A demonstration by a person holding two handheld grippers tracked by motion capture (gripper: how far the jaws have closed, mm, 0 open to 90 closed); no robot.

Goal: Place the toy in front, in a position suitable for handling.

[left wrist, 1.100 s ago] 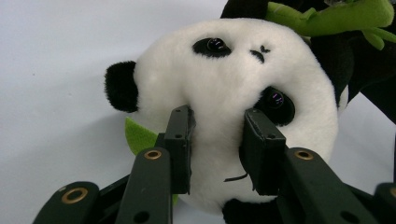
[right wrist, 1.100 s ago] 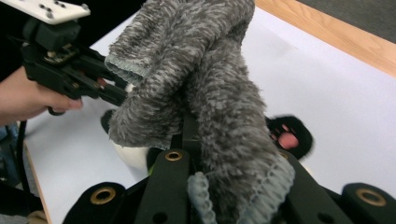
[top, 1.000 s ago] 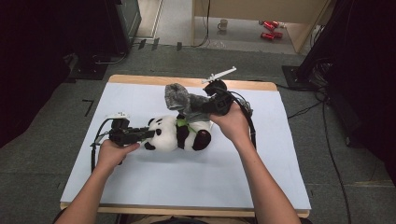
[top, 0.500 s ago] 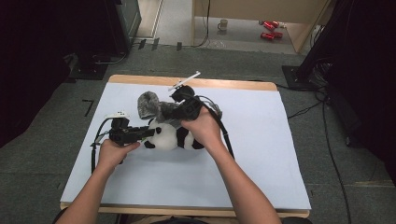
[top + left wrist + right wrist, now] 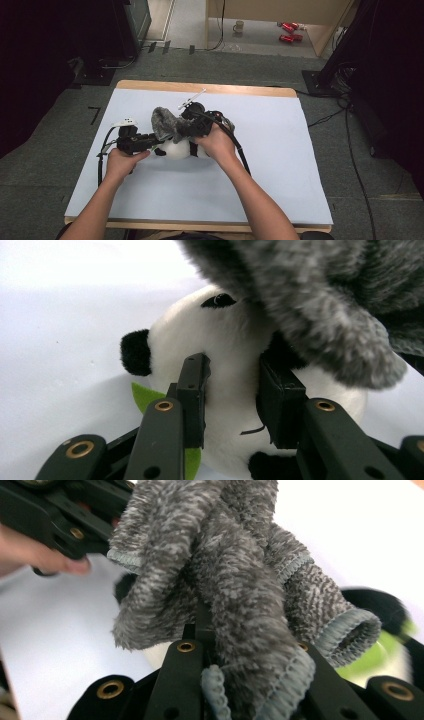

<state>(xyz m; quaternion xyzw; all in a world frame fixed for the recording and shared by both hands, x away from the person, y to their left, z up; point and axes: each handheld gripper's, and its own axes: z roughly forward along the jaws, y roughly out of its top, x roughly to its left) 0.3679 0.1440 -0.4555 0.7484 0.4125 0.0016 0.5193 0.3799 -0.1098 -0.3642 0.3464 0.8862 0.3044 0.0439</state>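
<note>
A black-and-white panda plush [image 5: 175, 149] lies on the pale table mat [image 5: 280, 150]. My left gripper [image 5: 152, 140] comes in from the left and is shut on it. In the left gripper view the pads [image 5: 194, 390] press into both sides of the panda [image 5: 230, 340], beside a green felt leaf [image 5: 144, 395]. My right gripper [image 5: 182, 129] is shut on a fluffy grey cloth [image 5: 164, 125], which hangs over the panda's upper side. In the right gripper view the grey cloth [image 5: 225, 580] bunches between the jaws and hides most of the plush. The grey cloth [image 5: 320, 305] overhangs the panda's face.
Black cables [image 5: 240, 150] trail from both grippers across the mat. The table's wooden far edge [image 5: 240, 90] borders a grey floor with a mug [image 5: 240, 25], red items [image 5: 287, 30] and dark equipment stands [image 5: 100, 60]. The left gripper [image 5: 60, 515] and a hand [image 5: 30, 555] sit close ahead of the cloth.
My right gripper has carried the grey cloth leftward and down, from right of the panda to over it. The left gripper has stayed on the plush.
</note>
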